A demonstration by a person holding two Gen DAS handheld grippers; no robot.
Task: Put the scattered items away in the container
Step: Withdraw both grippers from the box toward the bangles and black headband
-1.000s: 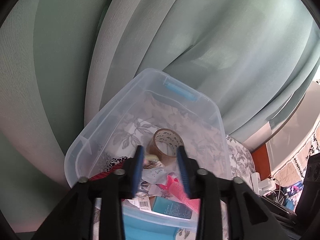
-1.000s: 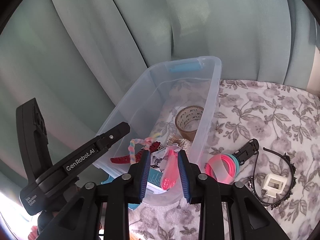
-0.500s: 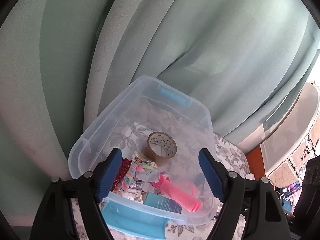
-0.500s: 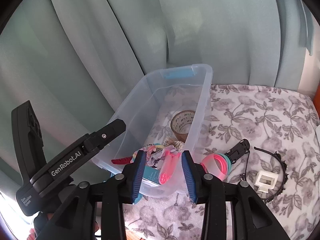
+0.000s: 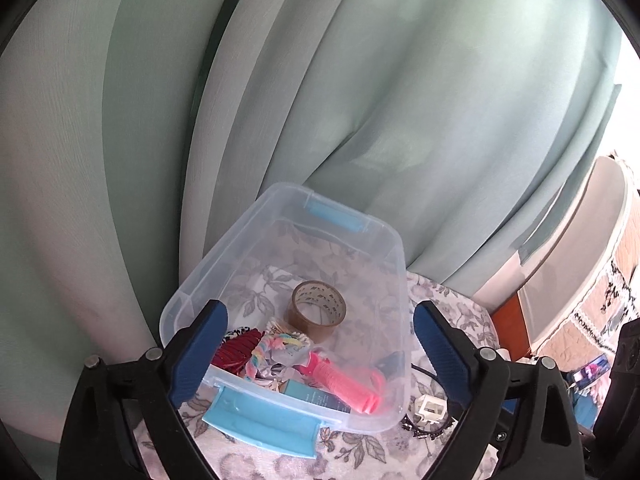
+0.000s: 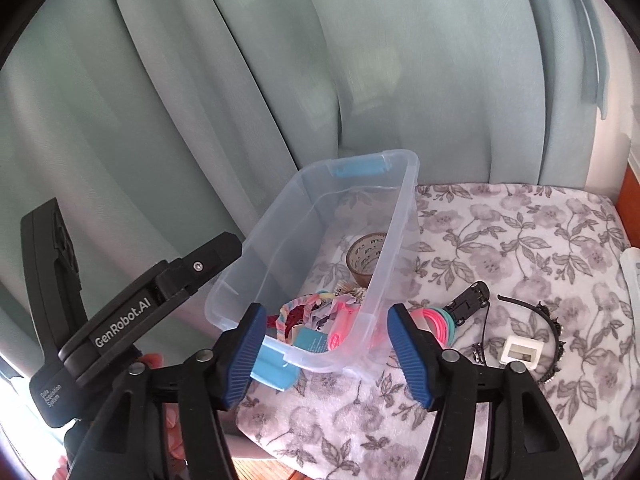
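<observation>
Both tools have just been opening, and nothing sits between the pads of either. A second ago the left tool (image 5: 320, 344) stood nearly together low over the pile in the bin and the right tool (image 6: 326, 354) was narrow around the pink roller; now both stand apart and higher above the clear container (image 6: 394, 240), its near wall framed between them.

The pink roller (image 5: 344, 384) and the braided scrunchie (image 5: 276, 346) lie free inside beside the red clip (image 5: 240, 350), the teal box (image 5: 316, 396) and the tape roll (image 5: 318, 308). That drop looks finished.

Still out on the floral surface (image 6: 520, 236), to the container's right: the coloured hair ties (image 6: 438, 318), black clip (image 6: 468, 300), black headband (image 6: 548, 316) and white square piece (image 6: 522, 354).

Readable writing: "GenRobot.AI" and "Data Acquisition System" on the left tool's body, seen from the right wrist. The tape's print is too small to read.
</observation>
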